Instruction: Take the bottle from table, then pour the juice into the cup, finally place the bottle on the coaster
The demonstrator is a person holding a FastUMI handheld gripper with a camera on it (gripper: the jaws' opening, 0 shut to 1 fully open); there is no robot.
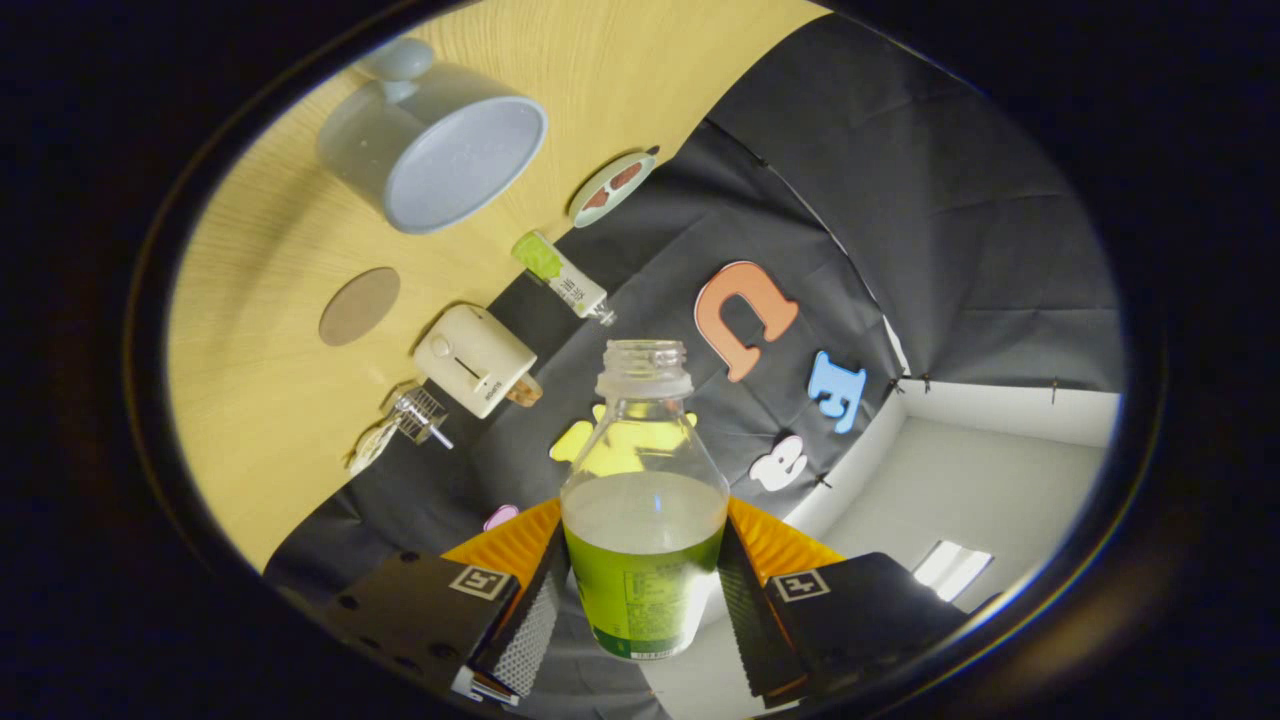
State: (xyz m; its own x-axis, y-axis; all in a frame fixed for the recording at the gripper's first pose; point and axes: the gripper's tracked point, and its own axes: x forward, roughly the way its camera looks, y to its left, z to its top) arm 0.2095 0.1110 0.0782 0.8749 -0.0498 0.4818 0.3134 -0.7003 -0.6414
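ok, gripper [642,590] fingers clamped on both sides of the bottle [643,520], low on its labelled body, neck free and uncapped. scene is rolled hard, so looks like a tilt toward the cup [432,145]. cup stands well beyond the mouth on the table [260,400]; coaster [359,305] lies bare between cup and toaster [474,360].

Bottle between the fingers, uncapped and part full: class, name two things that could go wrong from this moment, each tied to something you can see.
1. The bottle is open-mouthed with liquid inside; the view is tilted, so an early or quick tip may spill before reaching the cup.
2. The hand-held gripper grips the bottle low on its label; tipped further, it could pivot or slip.
3. The toaster sits near the coaster, crowding placement.
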